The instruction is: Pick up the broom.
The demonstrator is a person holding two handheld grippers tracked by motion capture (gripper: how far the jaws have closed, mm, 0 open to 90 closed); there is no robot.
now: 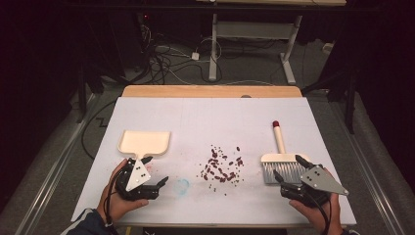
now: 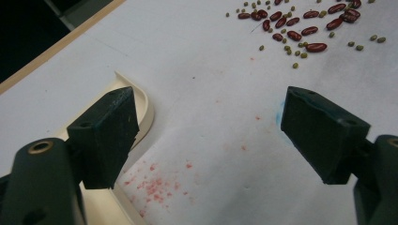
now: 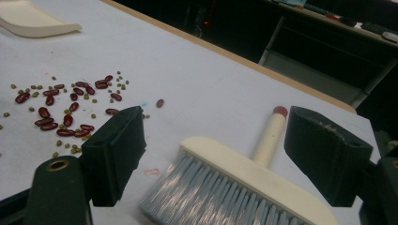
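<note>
1. the left black two-jaw gripper sits at the near left of the white matte table top, its blocky jaws spread wide with nothing between them; its grey three-cornered plate faces up.
2. just past its left jaw lies the cream plastic dustpan, smooth, with a curved raised rim; in the high view the flat, squarish pan rests just beyond this gripper.
3. between the left jaws the table bears faint pink speckled stains.
4. the right black two-jaw gripper is at the near right, jaws wide apart, gripping nothing.
5. between and below those jaws lies the cream-backed hand brush with grey-blue bristles; its round tapered handle ends in a red tip, pointing away from the gripper.
6. farther off, between both grippers, lie scattered glossy dark red kidney beans and small green round beans.
</note>
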